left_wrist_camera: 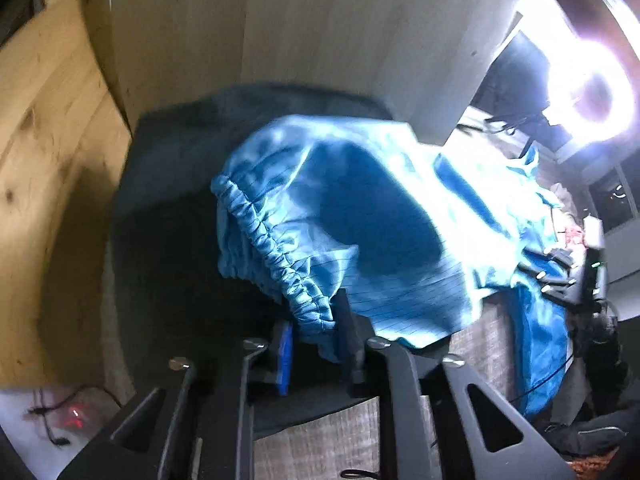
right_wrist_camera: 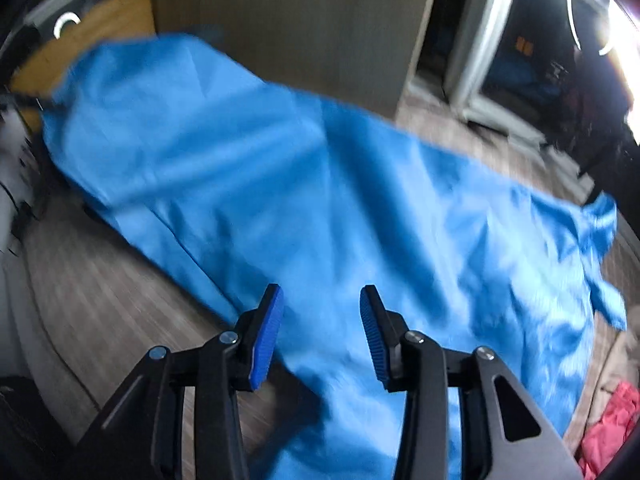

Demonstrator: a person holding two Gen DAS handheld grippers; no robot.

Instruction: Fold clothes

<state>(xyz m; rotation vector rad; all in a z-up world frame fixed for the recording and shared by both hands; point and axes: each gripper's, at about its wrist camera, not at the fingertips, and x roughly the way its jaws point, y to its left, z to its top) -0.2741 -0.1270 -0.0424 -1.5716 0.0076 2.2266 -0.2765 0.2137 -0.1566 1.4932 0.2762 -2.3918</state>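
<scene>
A shiny blue garment point(right_wrist_camera: 320, 180) lies spread across the grey wood-grain table point(right_wrist_camera: 100, 280). In the left wrist view its gathered elastic edge point(left_wrist_camera: 272, 240) runs down into my left gripper point(left_wrist_camera: 316, 332). That gripper is shut on a bunch of the blue garment point(left_wrist_camera: 360, 200), which rises lifted and draped beyond the fingers. My right gripper point(right_wrist_camera: 322, 308) hovers over the near part of the garment. Its blue ribbed pads point(right_wrist_camera: 268, 340) stand apart, and only flat fabric shows below the gap. The picture is blurred.
A dark mat or cloth point(left_wrist_camera: 168, 184) lies under the garment's far end. A wooden panel point(left_wrist_camera: 48, 160) stands at the left, and a bright ring light point(left_wrist_camera: 592, 92) glares at the upper right. A pink cloth point(right_wrist_camera: 612, 424) sits at the table's right edge.
</scene>
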